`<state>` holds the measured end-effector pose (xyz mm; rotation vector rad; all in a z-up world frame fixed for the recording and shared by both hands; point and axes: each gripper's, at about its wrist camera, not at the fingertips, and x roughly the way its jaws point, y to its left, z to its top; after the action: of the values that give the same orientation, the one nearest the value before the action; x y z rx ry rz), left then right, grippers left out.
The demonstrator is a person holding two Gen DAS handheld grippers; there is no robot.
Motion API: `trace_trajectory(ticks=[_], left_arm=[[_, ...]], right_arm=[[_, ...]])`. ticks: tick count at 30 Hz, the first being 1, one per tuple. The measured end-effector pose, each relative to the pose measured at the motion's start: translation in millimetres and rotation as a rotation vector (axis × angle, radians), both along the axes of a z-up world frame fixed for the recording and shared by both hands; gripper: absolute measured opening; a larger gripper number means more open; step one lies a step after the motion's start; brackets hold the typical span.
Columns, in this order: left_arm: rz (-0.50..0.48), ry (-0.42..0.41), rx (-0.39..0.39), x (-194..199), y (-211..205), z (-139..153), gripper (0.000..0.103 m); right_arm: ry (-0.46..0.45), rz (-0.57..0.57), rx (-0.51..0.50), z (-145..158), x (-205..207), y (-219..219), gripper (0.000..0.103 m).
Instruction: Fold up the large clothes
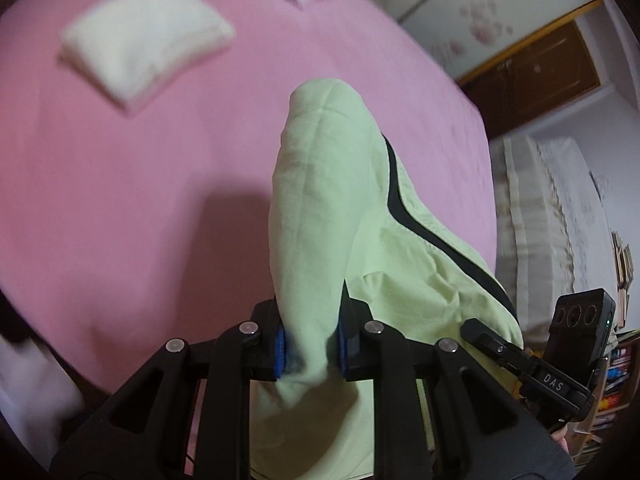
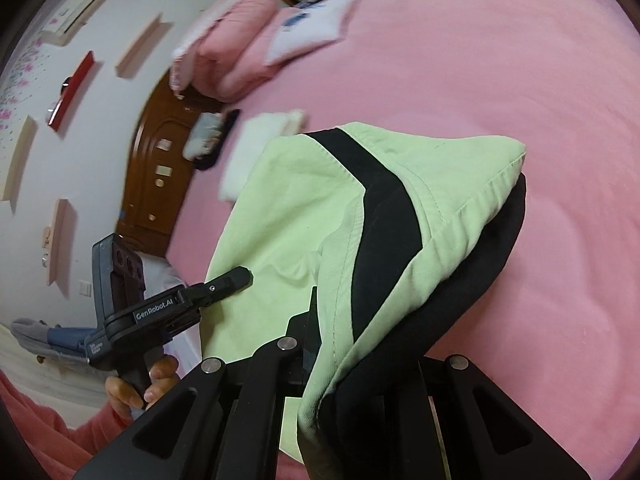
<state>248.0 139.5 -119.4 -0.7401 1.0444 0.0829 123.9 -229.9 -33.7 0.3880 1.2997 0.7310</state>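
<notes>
My left claw [image 1: 310,350] is clamped on a bunched fold of the green garment [image 1: 320,208], the cloth squeezed between the two blue pads [image 1: 281,354] and rising ahead of them in a tall rounded hump. A black stripe [image 1: 400,200] runs down the garment's right side in this view. The garment hangs lifted above the pink bed [image 1: 140,200], casting a shadow on the sheet just left of my fingers.

My right claw [image 2: 340,368] also has the garment [image 2: 288,208], but the cloth drapes over the fingers and hides them, so I think it is gripped there without being able to see the pads close. Here the green cloth spreads out wide, crossed by the stripe [image 2: 388,208], with a black lining [image 2: 472,280] showing under its far edge. The bed [image 2: 520,100] lies beneath and beyond it.

From the right camera I see my left claw [image 2: 236,276] at the garment's near left edge, my left hand [image 2: 140,384] around its handle. From the left camera the right claw [image 1: 476,330] shows at the garment's lower right edge.

A folded white cloth [image 1: 144,40] lies well apart on the bed, blurred. Pink pillows [image 2: 236,52] sit by the wooden headboard [image 2: 156,184].
</notes>
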Motion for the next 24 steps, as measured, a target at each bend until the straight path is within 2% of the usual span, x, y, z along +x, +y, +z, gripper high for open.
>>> trace_trajectory(ticks=[4,7,11,13,14,16,19,20,21,22,23,24], left_arm=[[0.031,-0.081,0.068,19,130,23,0.015],[0.038,-0.139,0.142,49,235,40,0.015],[0.063,-0.202,0.241,81,330,60,0.015],[0.074,-0.233,0.29,99,371,60,0.015],[0.073,-0.252,0.342,111,389,56,0.015],[0.069,-0.265,0.399,131,435,39,0.015],[0.099,-0.225,0.398,170,461,-13,0.015],[0.096,-0.192,0.41,187,479,-45,0.016],[0.066,-0.138,0.437,201,491,-77,0.016],[0.045,-0.083,0.478,217,486,-109,0.017],[0.034,-0.058,0.524,221,493,-130,0.02],[0.036,-0.065,0.533,223,487,-142,0.028]], right_arm=[[-0.07,0.046,0.06,22,22,151,0.008],[-0.141,0.115,0.088,34,44,262,0.008],[-0.214,0.175,0.148,41,85,386,0.007],[-0.236,0.167,0.178,32,113,440,0.007],[-0.249,0.153,0.208,25,126,466,0.007],[-0.254,0.118,0.244,4,149,508,0.008],[-0.21,0.04,0.263,-47,184,554,0.008],[-0.196,0.024,0.249,-68,192,564,0.008],[-0.179,-0.002,0.191,-100,209,585,0.008],[-0.163,-0.012,0.142,-121,215,595,0.008],[-0.149,-0.02,0.107,-138,218,603,0.008],[-0.16,-0.034,0.083,-156,224,608,0.008]])
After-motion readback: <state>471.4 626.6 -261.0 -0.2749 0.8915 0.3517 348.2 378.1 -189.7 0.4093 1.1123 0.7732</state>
